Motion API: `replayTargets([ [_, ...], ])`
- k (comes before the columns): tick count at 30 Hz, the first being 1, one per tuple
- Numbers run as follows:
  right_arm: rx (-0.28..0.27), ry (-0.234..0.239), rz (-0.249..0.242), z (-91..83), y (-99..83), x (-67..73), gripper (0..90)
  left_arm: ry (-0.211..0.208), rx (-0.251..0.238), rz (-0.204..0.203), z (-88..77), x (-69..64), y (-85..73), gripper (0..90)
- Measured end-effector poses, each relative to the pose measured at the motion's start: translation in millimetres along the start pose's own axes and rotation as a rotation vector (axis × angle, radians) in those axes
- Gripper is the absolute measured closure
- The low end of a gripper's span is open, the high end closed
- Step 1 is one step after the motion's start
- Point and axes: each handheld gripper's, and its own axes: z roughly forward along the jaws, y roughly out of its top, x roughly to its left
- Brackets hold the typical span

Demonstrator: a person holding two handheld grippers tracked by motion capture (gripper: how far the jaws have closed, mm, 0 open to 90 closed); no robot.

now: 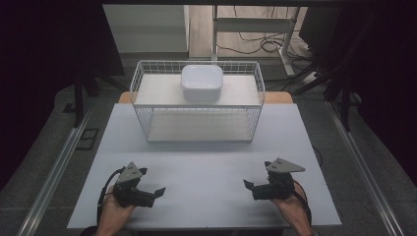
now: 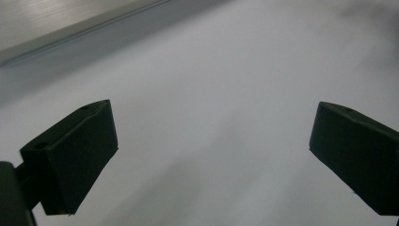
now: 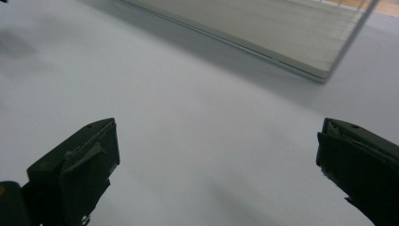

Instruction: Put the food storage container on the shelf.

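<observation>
So both grippers were parked low at the near edge of the table [image 1: 206, 147], one in each hand, and nothing had been picked up. The left gripper [image 1: 158, 191] had its jaws spread wide with only bare tabletop between them in the left gripper view, and the right gripper [image 1: 249, 186] was spread just as wide, with the bottom edge of the wire basket [image 3: 282, 33] showing ahead of it in the right gripper view.

The thing to go for looked like the white container [image 1: 201, 82]. It was sitting on the upper shelf of that basket [image 1: 142, 81], roughly centered, toward the far side of the table and well apart from both grippers.

My take on doing the reach well: the container was wide with rounded corners and looked smooth, so a one-sided pinch would probably slip or tip it. I'd have come in over the top rim of the basket with both grippers, not through the wire front, and kept the jaws open until they were level with the container's sides. Then close on opposite sides at the same height, low enough to get past the rounded top edge. Lifting straight up before pulling back seemed the safe way to avoid catching the wires. I couldn't tell whether it had a separate lid, so I'd have gripped the body.
</observation>
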Motion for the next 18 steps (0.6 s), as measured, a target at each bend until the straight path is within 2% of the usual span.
replayTargets([
  [12, 0.054, -0.057, 0.044, -13.3, -25.4, -9.0, 0.0, 0.066, 0.034, -0.051, -18.4, 16.2, -25.1, 1.1],
  [18, 0.115, -0.071, 0.062, -14.9, -40.6, -10.7, 0.0, 0.057, 0.054, -0.097, -21.5, 22.9, -34.8, 1.0],
])
